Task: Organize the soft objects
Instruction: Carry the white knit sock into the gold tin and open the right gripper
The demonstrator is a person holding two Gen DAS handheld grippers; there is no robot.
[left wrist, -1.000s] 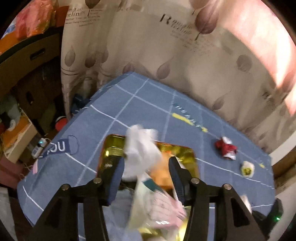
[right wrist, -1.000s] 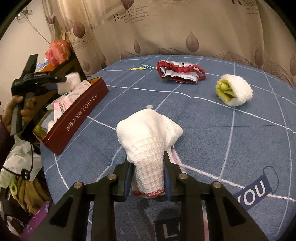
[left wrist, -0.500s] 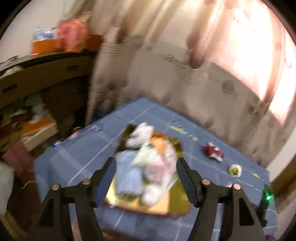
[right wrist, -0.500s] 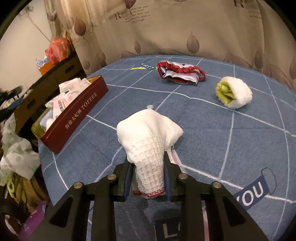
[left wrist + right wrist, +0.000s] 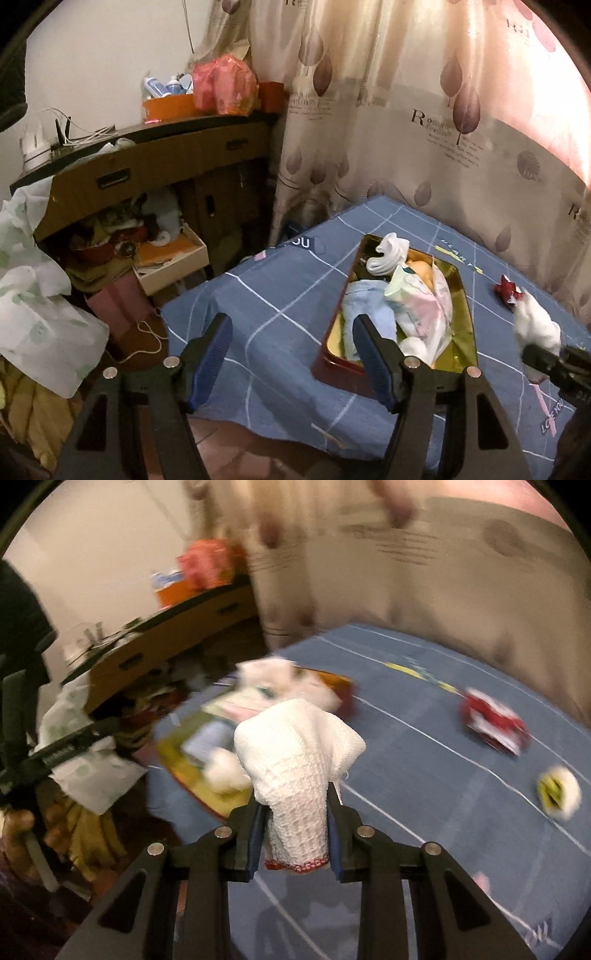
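Note:
My right gripper (image 5: pixel 295 834) is shut on a white knitted cloth (image 5: pixel 299 760) with a red hem and holds it above the blue bedspread, right of the box; it also shows in the left wrist view (image 5: pixel 535 328). The red gold-lined box (image 5: pixel 465 332) holds several soft items, among them a white sock (image 5: pixel 388 254), a blue cloth (image 5: pixel 369 310) and a pastel cloth (image 5: pixel 424 306). My left gripper (image 5: pixel 291 350) is open and empty, held high off the bed's near-left corner. A red cloth (image 5: pixel 495 727) and a white-and-yellow roll (image 5: pixel 557 794) lie on the bed.
The blue bedspread (image 5: pixel 280 295) ends at a corner near the left gripper. A wooden cabinet (image 5: pixel 147 173) with an open drawer, a white plastic bag (image 5: pixel 37 314) and a patterned curtain (image 5: pixel 424 129) surround the bed.
My left gripper let go of the white sock into the box and pulled back up and to the left. My right gripper lifted the white cloth and swung it left toward the box.

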